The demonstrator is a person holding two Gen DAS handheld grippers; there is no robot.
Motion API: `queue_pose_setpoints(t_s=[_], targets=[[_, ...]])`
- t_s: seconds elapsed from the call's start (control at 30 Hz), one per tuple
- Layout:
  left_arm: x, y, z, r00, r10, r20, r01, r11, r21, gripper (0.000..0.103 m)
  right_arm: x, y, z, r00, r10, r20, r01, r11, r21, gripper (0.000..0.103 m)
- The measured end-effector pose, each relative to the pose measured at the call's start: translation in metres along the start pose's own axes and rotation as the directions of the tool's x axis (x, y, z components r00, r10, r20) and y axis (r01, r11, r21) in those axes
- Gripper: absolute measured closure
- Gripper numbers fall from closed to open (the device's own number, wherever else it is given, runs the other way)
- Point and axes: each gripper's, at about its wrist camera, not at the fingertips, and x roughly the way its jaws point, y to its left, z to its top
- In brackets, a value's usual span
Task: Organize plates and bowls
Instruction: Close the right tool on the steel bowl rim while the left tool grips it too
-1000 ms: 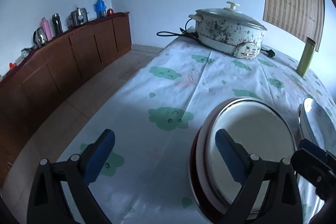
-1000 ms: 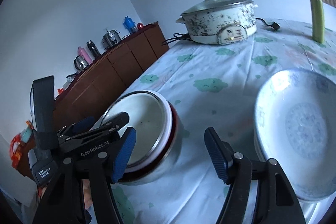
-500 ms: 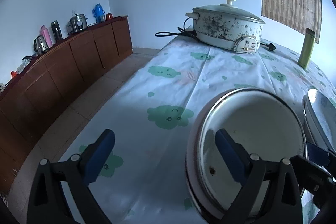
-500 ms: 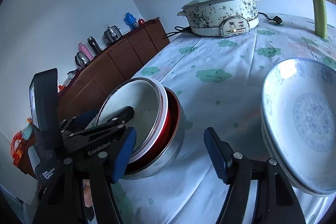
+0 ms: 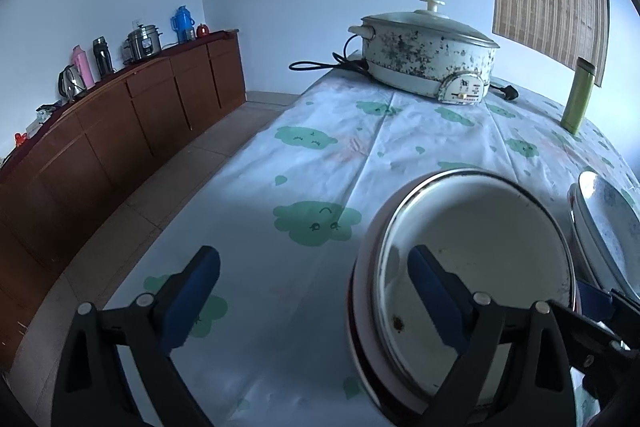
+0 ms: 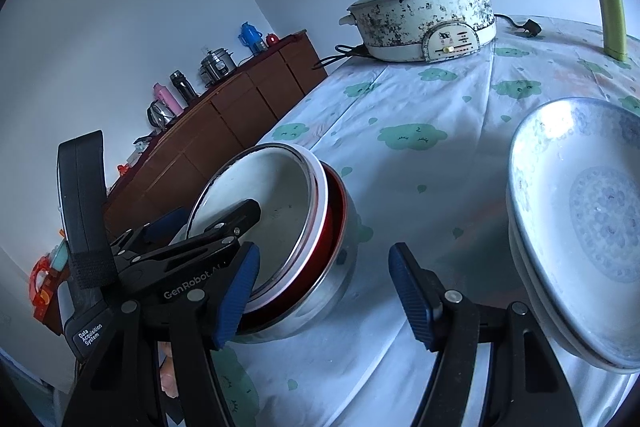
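The table (image 6: 460, 115) carries one electric pot (image 6: 424, 19) with one lid, one plug (image 6: 530, 27) on its cord, and one green bottle (image 6: 610, 11). Three nested bowls (image 6: 288, 243) can be counted: white inside, red next, steel outermost. The plates (image 6: 576, 227) form one stack of at least two; the exact number cannot be told. Two grippers show: left gripper (image 5: 312, 291) and right gripper (image 6: 324, 291). On one sideboard (image 5: 132, 115) stand one kettle, three flasks and one steel cooker.
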Motion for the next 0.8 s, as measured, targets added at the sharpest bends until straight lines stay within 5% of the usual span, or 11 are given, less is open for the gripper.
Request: queue_pose_setpoints(t_s=[0.43, 0.57, 0.8], targets=[[0.0002, -0.0017, 0.0004, 1.000, -0.016, 0.000, 0.016, 1.000, 0.005, 0.019, 0.0018, -0.0033, -0.0013, 0.999, 0.051, -0.001, -0.051, 0.998, 0.039, 0.046], [-0.0003, -0.0037, 0.0001, 0.998, -0.063, -0.003, 0.063, 0.998, 0.006, 0.039, 0.0026, -0.0009, -0.0007, 0.998, 0.058, -0.002, -0.058, 0.998, 0.032, 0.051], [0.0013, -0.0084, -0.0007, 0.994, -0.110, -0.019, 0.110, 0.994, 0.010, 0.051, 0.0076, -0.0091, 0.0001, 0.995, 0.096, -0.026, -0.093, 0.991, 0.097, 0.051]])
